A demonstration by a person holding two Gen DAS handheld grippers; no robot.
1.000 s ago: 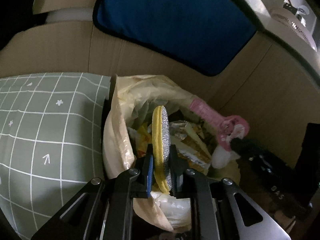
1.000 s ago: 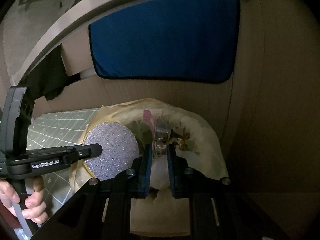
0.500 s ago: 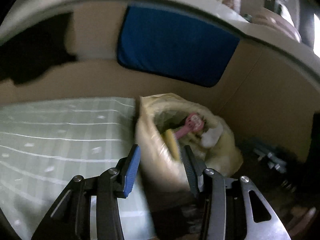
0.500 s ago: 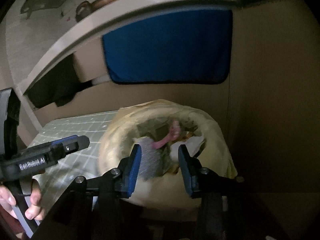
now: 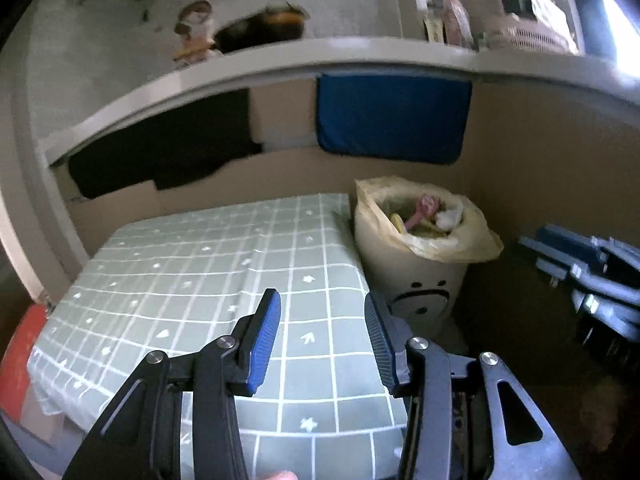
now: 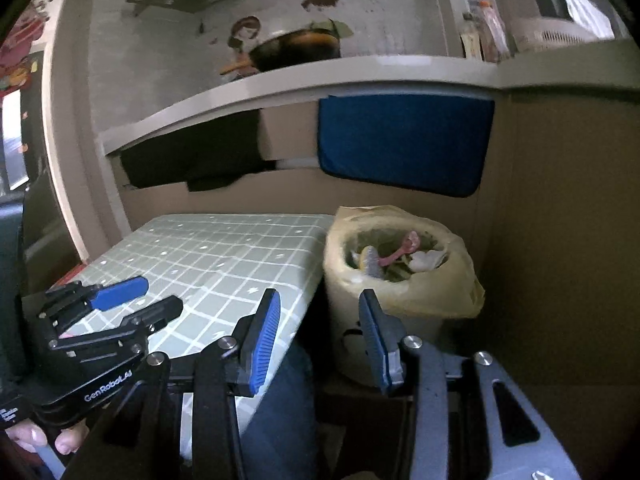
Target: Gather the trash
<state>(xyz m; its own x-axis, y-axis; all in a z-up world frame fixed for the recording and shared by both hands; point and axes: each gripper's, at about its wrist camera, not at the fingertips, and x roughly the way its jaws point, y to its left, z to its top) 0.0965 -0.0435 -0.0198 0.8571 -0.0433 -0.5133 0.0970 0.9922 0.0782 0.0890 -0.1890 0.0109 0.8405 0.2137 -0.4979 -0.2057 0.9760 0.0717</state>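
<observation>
With both grippers, left gripper (image 5: 322, 326) and right gripper (image 6: 316, 330), spread empty, the bin (image 5: 416, 280) looks full, seemingly finished.

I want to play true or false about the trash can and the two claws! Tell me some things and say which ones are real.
1. The left claw is squeezing a sponge. False: it is open and holds nothing.
2. The trash can has a sad face drawn on it. True.
3. The trash can stands on top of the green checked table. False: it stands beside the table, lower down.
4. Something pink sticks up among the trash inside the can. True.
5. The right claw is open and empty. True.
</observation>
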